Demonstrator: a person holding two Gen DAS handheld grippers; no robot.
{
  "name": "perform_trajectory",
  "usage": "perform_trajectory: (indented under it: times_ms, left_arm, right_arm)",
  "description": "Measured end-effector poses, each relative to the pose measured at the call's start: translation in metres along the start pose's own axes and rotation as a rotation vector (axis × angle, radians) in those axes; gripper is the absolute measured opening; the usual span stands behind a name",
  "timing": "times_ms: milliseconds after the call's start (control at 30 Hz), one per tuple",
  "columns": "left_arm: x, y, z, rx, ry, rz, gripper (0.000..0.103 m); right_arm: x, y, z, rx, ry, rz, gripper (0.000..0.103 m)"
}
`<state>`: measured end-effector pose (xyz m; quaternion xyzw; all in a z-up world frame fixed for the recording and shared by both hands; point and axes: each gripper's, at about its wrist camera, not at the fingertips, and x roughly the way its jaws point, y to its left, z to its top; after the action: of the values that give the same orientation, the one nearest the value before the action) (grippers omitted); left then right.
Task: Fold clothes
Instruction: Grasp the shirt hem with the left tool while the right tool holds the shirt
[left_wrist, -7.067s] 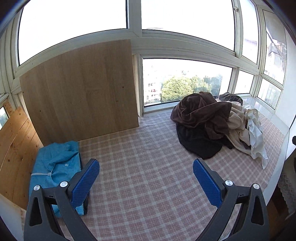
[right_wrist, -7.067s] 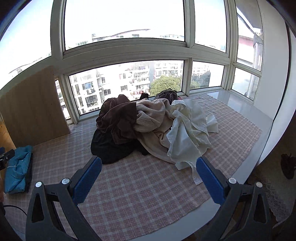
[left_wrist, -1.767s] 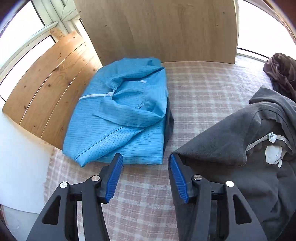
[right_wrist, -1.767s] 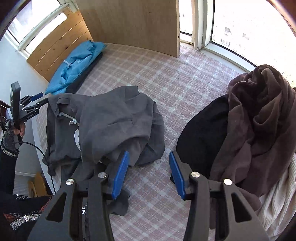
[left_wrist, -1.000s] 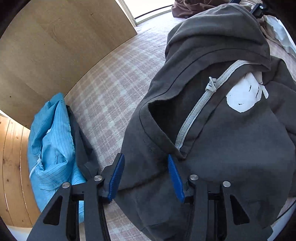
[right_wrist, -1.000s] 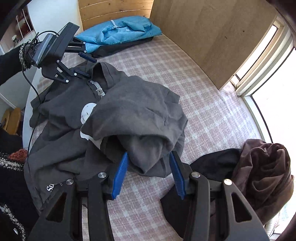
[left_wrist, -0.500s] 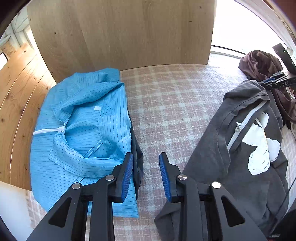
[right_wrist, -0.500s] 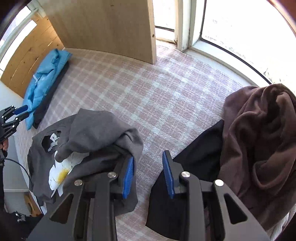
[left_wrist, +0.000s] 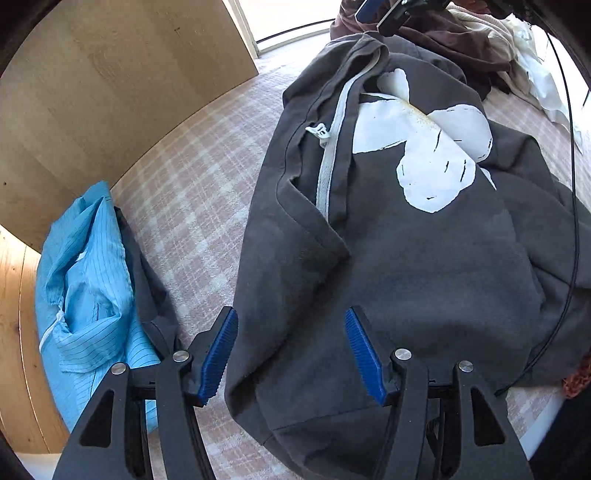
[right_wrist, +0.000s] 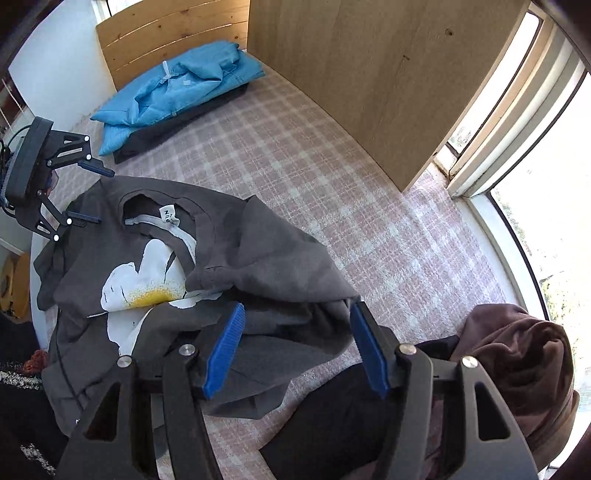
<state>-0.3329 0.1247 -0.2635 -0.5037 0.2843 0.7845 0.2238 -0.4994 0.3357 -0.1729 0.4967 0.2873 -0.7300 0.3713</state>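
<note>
left gripper (left_wrist: 291, 350) over the grey t-shirt (left_wrist: 406, 258), centre frame on the checked cloth (left_wrist: 192, 192), jaws opening, pads off the fabric. right gripper (right_wrist: 297, 347) bottom centre, jaws opening too, shirt edge betw. them, no grip. blue garment (right_wrist: 177, 88) folded upper left, brown heap (right_wrist: 517, 354) lower right.

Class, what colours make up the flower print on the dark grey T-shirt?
White petals around a yellow centre; the flower print shows best in the right wrist view.
</note>
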Motion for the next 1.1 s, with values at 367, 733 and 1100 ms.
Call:
perform_trajectory:
  times_ms: [367, 733, 1100]
  left_arm:
    - [0.021, 0.056, 0.013, -0.237, 0.021, -0.090, 0.003]
    - [-0.004, 0.061, 0.004, -0.338, -0.059, -0.097, 0.002]
    - [-0.171, 0.070, 0.015, -0.330, -0.401, -0.068, 0.002]
  right_arm:
    - [0.041, -0.001, 0.028, -0.141, 0.021, 0.007, 0.059]
    - [0.031, -0.019, 0.023, 0.120, -0.047, 0.176, 0.006]
    - [-0.225, 0.025, -0.024, 0.382, -0.499, -0.046, 0.005]
